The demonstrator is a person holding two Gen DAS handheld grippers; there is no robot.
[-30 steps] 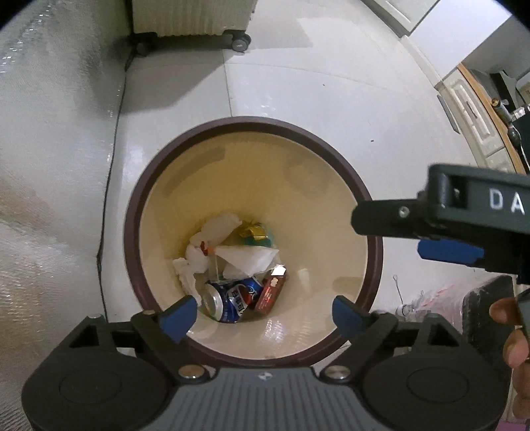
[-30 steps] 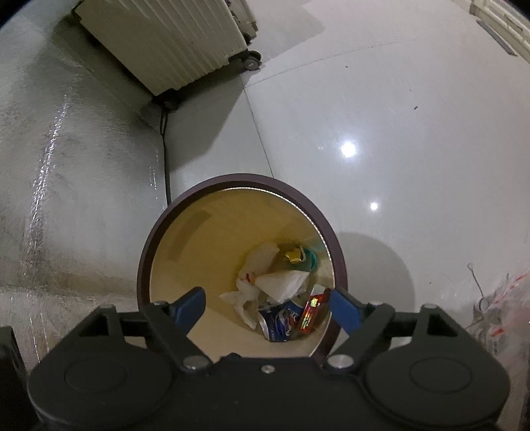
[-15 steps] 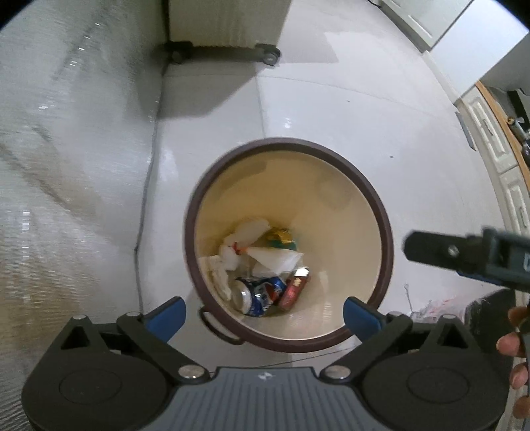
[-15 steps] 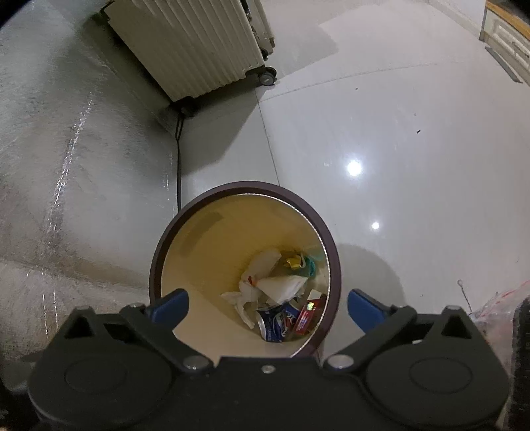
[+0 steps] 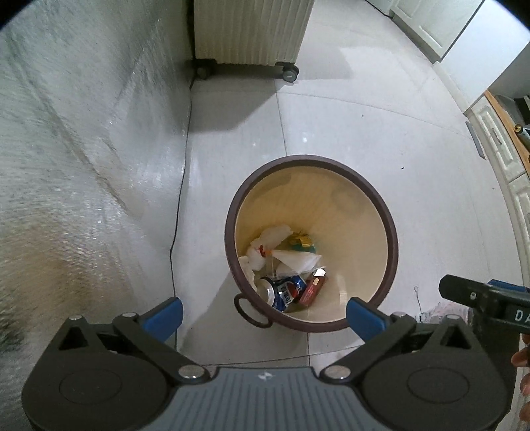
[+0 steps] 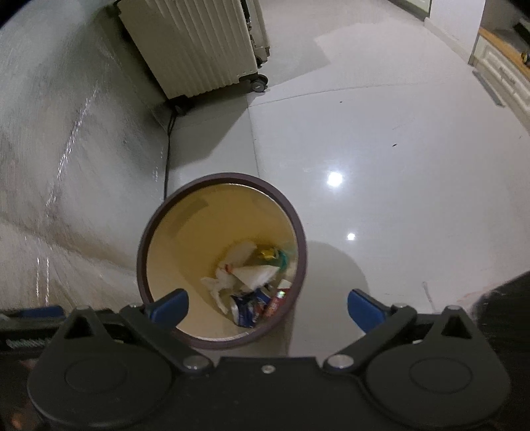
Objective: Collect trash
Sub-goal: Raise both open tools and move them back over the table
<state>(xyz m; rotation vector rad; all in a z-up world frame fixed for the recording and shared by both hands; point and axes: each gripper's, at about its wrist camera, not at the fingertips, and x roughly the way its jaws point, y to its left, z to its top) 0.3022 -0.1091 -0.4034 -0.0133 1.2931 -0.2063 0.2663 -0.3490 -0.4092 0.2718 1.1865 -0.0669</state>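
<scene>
A round bin with a brown rim and cream inside stands on the tiled floor; it also shows in the right wrist view. At its bottom lie a blue soda can, a red packet, white crumpled paper and a gold wrapper. My left gripper is open and empty, high above the bin's near edge. My right gripper is open and empty, also well above the bin. The right gripper's body shows at the right of the left wrist view.
A cream radiator on wheels stands at the back by the wall, with a black cable running along the floor. White cabinets line the right side. A plastic bag lies on the floor right of the bin.
Both grippers have risen and pulled back from the bin, which looks smaller now. Both jaws have opened wider. The right gripper has slid down and right in the left wrist view.
</scene>
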